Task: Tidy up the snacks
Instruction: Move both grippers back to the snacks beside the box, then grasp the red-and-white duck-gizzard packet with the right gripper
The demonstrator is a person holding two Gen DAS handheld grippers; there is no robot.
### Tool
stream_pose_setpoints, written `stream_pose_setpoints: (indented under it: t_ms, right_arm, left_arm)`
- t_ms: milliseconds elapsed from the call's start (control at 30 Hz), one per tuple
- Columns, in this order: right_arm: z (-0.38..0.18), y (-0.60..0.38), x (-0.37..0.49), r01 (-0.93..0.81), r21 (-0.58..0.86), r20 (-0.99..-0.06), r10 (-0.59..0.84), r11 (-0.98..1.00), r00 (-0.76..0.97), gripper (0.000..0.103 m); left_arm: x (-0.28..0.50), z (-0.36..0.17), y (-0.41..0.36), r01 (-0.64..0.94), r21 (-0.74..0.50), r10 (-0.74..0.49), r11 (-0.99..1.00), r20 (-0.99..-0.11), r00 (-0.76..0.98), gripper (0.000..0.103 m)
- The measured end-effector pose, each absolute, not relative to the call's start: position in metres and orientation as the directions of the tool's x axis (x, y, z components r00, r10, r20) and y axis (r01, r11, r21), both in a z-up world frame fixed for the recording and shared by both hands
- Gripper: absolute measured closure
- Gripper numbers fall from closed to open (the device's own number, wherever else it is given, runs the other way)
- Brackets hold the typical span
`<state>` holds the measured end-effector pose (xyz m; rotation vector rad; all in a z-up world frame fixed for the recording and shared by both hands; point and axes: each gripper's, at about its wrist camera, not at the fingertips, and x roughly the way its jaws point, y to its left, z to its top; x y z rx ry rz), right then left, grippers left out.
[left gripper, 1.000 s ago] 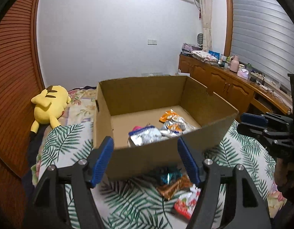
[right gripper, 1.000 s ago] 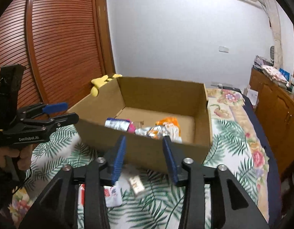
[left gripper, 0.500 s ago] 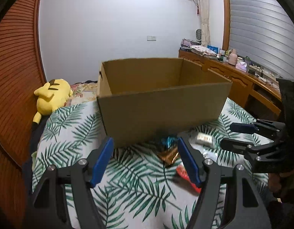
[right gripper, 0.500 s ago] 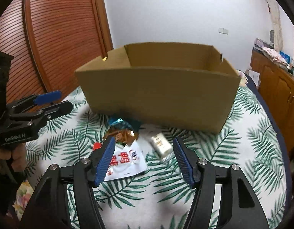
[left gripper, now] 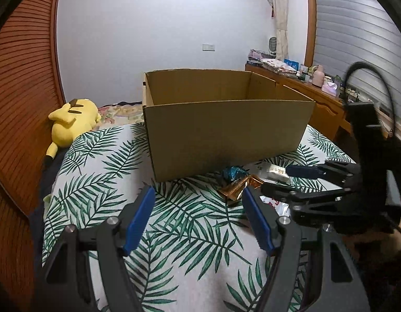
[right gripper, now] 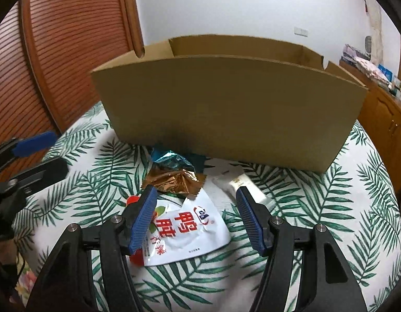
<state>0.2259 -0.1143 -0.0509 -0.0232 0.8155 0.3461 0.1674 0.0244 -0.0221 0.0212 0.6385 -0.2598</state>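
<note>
Pouch lies flat on bed between my right gripper's wide, empty jaws; I'd pinch 1 raised edge. Left gripper wide, empty.

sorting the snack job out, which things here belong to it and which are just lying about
Job: box, white packet, copper wrapper, teal wrapper, pale bar.

Lying about: yellow plush, bedspread, clutter on the sideboard.
</note>
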Motion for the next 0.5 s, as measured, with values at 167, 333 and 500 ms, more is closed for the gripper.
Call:
stream_pose_setpoints:
  t_ms: [167,333,500]
  right_arm:
    - [-0.057,-0.109,0.231,-0.296,0.075,-0.734,0.253,0.952,0.63,0.038]
    - [-0.069,-0.106,0.232,-0.3,0.048,-0.776,0.224,0.953,0.59,0.038]
    - [-0.073,-0.111,0.221,-0.322,0.028,-0.796,0.216,0.946,0.565,0.038]
  left_arm:
    - [0.164,-0.022,0.028,0.237,-0.068,-0.231,0.969,-0.588,0.775,0.033]
    - [0.161,-0.024,0.028,0.234,-0.085,-0.238,0.969,-0.587,0.773,0.033]
    - [0.158,-0.023,0.027,0.239,-0.087,-0.244,0.967,-0.587,0.772,0.033]
